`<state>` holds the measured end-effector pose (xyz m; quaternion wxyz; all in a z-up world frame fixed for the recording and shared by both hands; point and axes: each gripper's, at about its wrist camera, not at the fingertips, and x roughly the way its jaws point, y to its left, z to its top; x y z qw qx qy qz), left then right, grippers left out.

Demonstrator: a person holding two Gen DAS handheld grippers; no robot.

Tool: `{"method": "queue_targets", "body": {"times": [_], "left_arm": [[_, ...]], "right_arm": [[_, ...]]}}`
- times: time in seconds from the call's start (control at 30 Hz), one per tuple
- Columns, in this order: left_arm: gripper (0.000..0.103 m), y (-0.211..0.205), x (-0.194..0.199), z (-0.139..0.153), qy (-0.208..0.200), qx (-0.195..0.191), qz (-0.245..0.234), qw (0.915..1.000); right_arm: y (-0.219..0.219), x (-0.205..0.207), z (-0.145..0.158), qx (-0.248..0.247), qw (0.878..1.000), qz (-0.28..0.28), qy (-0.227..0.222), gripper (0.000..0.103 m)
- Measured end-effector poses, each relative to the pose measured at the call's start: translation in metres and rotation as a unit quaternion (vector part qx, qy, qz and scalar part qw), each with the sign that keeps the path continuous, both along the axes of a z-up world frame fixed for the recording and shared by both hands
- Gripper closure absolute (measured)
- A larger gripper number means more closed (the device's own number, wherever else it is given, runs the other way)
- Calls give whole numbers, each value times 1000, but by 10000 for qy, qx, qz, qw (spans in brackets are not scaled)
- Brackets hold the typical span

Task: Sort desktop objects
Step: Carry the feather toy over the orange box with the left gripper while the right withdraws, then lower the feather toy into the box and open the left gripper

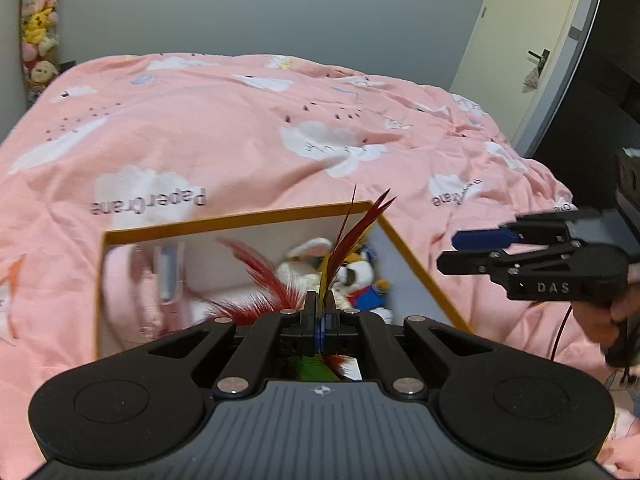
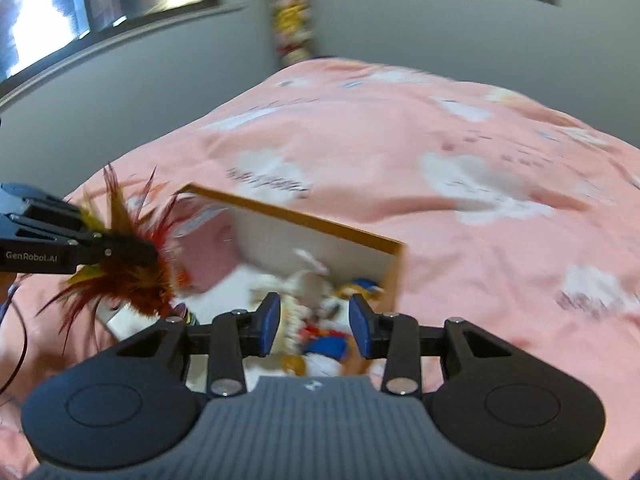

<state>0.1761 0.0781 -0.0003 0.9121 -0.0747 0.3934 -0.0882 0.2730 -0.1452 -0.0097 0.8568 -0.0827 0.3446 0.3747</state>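
Your left gripper [image 1: 320, 312] is closed tight on a feather toy [image 1: 352, 240], a tuft of red, yellow and green plumes. The long red tips stick up past the pinched fingers, and more feathers show below them, near the camera. In the right wrist view the same toy [image 2: 128, 276] fans out from the tip of the left gripper [image 2: 148, 250] at the left edge, just beside the near left corner of the box.

The open box [image 1: 240, 220], white inside with a mustard-yellow rim, lies on the pink bedspread [image 1: 200, 120] printed with white clouds. You hold the feather toy right over its opening. Inside sit a pink pouch [image 1: 140, 280] on the left and plush toys [image 1: 352, 276] on the right, one white with long ears, one with blue clothing; blur hides the details.

Your right gripper [image 2: 314, 318] hangs over the near edge of the box with its blue-padded fingers [image 2: 270, 318] parted about halfway and nothing between them. From the left wrist view it [image 1: 452, 248] comes in from the right, above the bedspread and apart from the box.
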Motion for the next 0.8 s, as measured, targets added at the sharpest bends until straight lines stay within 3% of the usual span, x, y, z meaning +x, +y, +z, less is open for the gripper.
{"method": "queue_targets", "body": {"times": [0.17,0.3,0.43,0.67,0.8], "left_arm": [[103,-15,14,1,-45,11,-83,10000],[103,-17,21,13,-245,293,10,9993],[103,-9,29,23,-376,820,200,9957],[103,10,62,5,-39,1176,255,9927],[103,12,72,-9,91,1166,185,9930]], "right_arm": [[-25,3,-14,517,9961,-681,194,62],[-22,13,-27,748,9934,-806,326,62],[-19,12,-31,792,9937,-750,268,62],[-23,11,-36,865,9932,-695,355,62],[-26,10,-35,864,9931,-708,369,62]]}}
